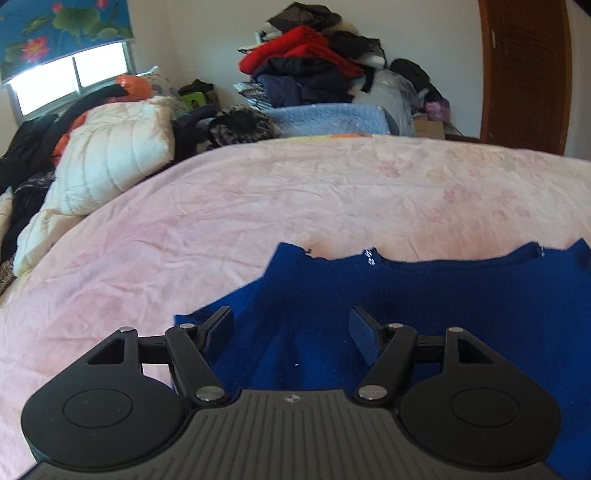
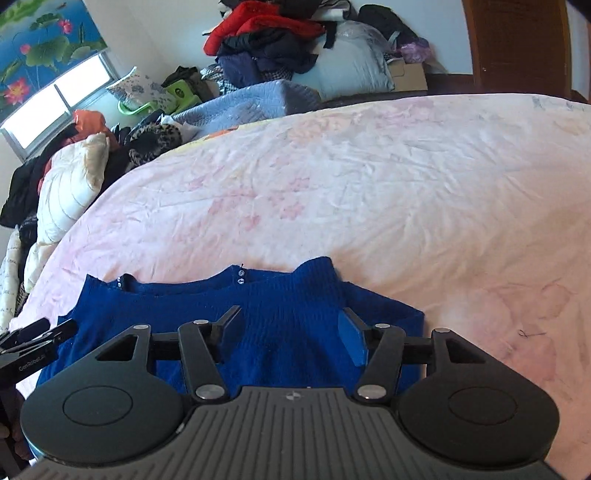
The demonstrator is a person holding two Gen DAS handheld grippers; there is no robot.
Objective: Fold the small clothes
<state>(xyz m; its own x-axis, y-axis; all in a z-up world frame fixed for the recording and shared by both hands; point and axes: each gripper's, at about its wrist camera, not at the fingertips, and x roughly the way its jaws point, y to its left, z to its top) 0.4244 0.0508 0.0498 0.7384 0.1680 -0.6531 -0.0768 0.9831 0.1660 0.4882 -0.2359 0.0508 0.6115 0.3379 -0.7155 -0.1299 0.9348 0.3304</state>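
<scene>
**Blue knit top spread on the bed, both grippers open above it**

A small blue knit garment [image 2: 280,314] lies spread on the pink floral bedsheet [image 2: 369,192], its neckline turned toward the far side of the bed and small shiny beads [image 2: 241,277] showing at the collar. In the right wrist view the garment's right edge is folded in, with a raised corner beside the neckline.

The left gripper [image 1: 291,328] hangs over the garment's left part with its jaws spread wide, nothing between the fingers; whether the fingertips touch the cloth cannot be told. The right gripper [image 2: 291,325] is over the garment's right half, likewise wide open and holding nothing. Part of the left gripper shows at the left margin of the right wrist view, near the garment's left edge.

Beyond the sheet, a white quilted duvet [image 1: 110,155] is bunched at the left side of the bed, a light blue blanket [image 1: 328,120] lies past the far edge, and a heap of red and dark clothes [image 1: 306,59] stands against the wall. A lotus-print blind [image 1: 59,29] hangs over the window, and a brown wooden door [image 1: 524,74] is at the right
</scene>
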